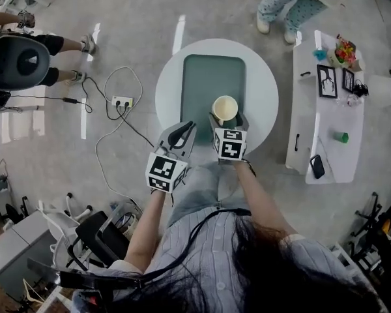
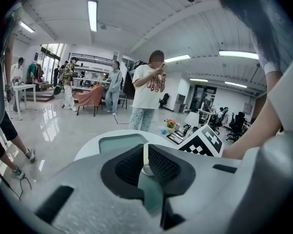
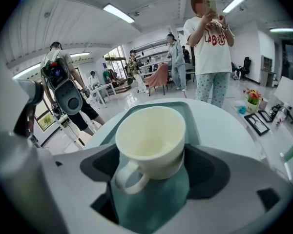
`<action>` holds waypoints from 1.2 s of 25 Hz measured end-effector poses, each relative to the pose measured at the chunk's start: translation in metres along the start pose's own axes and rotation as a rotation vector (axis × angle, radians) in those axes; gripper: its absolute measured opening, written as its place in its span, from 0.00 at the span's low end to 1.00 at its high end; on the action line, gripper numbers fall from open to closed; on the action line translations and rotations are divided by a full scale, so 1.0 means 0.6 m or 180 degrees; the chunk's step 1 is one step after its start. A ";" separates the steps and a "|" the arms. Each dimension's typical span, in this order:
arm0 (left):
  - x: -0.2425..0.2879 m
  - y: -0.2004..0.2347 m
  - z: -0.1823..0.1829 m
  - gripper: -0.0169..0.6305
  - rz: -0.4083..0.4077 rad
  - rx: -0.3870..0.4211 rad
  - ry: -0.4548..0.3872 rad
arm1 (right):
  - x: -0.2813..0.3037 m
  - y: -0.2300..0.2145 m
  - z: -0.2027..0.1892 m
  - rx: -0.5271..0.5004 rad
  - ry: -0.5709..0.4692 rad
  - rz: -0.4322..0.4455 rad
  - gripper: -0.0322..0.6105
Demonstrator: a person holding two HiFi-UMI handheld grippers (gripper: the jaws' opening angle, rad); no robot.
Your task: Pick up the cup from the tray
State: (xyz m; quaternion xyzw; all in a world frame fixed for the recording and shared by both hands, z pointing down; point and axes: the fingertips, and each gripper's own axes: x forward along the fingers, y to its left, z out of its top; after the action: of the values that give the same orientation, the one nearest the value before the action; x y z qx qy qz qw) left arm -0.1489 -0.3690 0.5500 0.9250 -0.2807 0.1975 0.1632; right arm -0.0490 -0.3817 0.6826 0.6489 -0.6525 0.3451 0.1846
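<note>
A cream cup [image 1: 225, 107] with a handle stands upright on the teal tray [image 1: 202, 77], near the tray's front right corner. My right gripper [image 1: 227, 118] is open, one jaw on each side of the cup. In the right gripper view the cup [image 3: 151, 140] fills the space between the dark pads [image 3: 210, 172], with its handle turned towards the camera, and the tray [image 3: 151, 204] lies under it. My left gripper [image 1: 184, 130] hovers at the tray's front left edge. Its jaws are shut with nothing in them [image 2: 146, 162].
The tray lies on a round white table [image 1: 267, 83]. To the right stands a long white table [image 1: 326, 142] with small items on it. A power strip [image 1: 122, 101] and cables lie on the floor at left. People stand beyond the table [image 1: 280, 5] and at far left [image 1: 19, 60].
</note>
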 end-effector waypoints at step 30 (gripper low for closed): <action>-0.003 0.026 -0.044 0.05 0.0006 -0.0120 0.0160 | 0.043 -0.015 0.029 0.0056 0.0034 -0.0523 0.68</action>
State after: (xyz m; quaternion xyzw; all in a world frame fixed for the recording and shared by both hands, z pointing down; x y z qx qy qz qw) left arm -0.1666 -0.3695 0.5748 0.9162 -0.2811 0.2155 0.1874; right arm -0.0391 -0.4116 0.6903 0.7000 -0.5930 0.3380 0.2101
